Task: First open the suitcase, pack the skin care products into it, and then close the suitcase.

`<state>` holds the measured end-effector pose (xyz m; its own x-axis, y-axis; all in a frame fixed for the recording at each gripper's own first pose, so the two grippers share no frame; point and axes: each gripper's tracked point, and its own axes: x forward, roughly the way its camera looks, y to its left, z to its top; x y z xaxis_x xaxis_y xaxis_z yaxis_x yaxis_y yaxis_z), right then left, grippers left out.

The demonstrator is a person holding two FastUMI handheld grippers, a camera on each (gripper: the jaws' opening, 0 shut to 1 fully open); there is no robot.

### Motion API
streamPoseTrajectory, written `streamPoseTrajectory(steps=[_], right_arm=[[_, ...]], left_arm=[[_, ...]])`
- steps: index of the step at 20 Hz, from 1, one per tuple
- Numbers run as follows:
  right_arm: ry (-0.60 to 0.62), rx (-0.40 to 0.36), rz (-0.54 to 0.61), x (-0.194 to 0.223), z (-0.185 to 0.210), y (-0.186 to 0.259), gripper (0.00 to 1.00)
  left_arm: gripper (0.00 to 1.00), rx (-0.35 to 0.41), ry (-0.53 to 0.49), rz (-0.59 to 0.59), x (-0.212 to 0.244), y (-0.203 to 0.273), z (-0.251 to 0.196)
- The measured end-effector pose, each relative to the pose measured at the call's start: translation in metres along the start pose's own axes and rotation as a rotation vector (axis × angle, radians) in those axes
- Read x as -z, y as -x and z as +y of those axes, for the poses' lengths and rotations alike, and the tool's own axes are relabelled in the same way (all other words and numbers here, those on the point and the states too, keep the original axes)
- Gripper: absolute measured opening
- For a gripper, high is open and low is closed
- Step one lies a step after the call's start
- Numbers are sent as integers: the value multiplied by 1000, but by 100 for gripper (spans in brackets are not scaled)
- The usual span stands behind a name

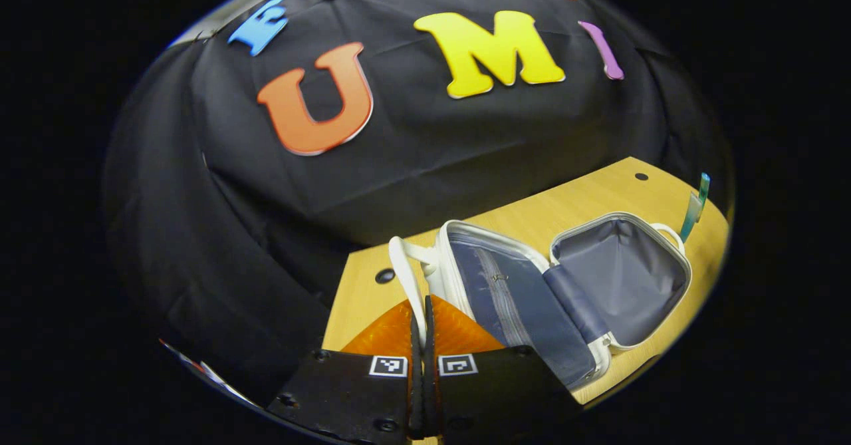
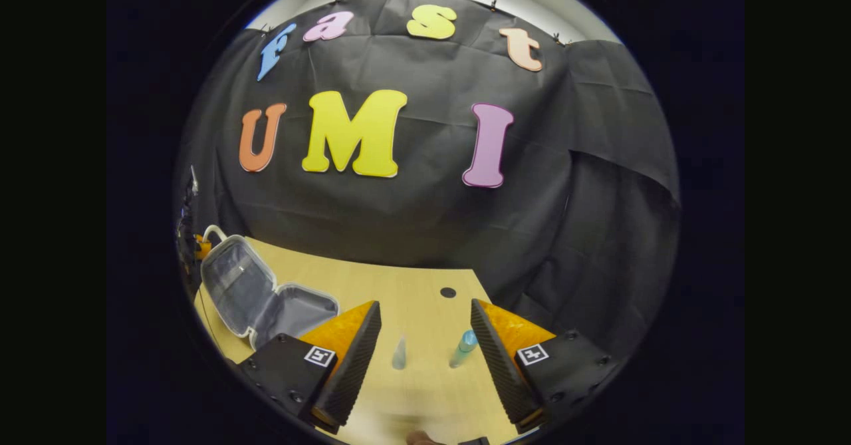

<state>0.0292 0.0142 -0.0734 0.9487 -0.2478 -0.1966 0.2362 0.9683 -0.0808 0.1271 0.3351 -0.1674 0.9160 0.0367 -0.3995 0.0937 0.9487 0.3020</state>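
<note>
The white suitcase [image 1: 532, 285] lies open on the wooden table [image 1: 585, 199], its blue-grey lining showing in both halves. My left gripper [image 1: 421, 312] is shut on the suitcase's white loop handle [image 1: 401, 265] at the near half. A teal tube [image 1: 695, 209] stands beyond the far half. In the right gripper view the suitcase [image 2: 266, 298] sits at the left, one half tilted up. My right gripper [image 2: 425, 305] is open over the table. A small clear bottle [image 2: 399, 353] and a light blue bottle [image 2: 463, 348] stand on the table between its fingers, touching neither.
The table has round cable holes [image 1: 384, 275] [image 2: 448, 292] near its back edge. Black cloth hangs close behind the table on all sides. Bare wood [image 2: 412, 279] lies between the suitcase and the two bottles.
</note>
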Motion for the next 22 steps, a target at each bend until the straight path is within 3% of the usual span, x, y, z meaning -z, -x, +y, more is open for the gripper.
streamPoseTrajectory(steps=[4,9,14,15,17,19,20,21,22], right_arm=[[19,34,36,12,-6,2,80],[50,39,57,22,-4,9,81],[83,52,68,26,2,13,80],[89,42,68,26,5,12,80],[90,21,63,27,8,12,80],[64,-10,49,24,11,11,81],[60,-20,42,24,11,10,81],[59,-25,36,22,9,8,80],[56,-31,31,22,5,7,80]], left_arm=[[3,91,218,100,71,-43,4],[4,223,465,130,112,-66,3],[5,241,645,160,130,-79,3],[0,244,680,148,130,-80,3],[13,236,731,143,133,-80,6],[17,195,776,158,140,-79,10],[24,175,799,155,141,-77,12],[37,141,814,151,143,-73,18],[58,94,821,131,142,-67,28]])
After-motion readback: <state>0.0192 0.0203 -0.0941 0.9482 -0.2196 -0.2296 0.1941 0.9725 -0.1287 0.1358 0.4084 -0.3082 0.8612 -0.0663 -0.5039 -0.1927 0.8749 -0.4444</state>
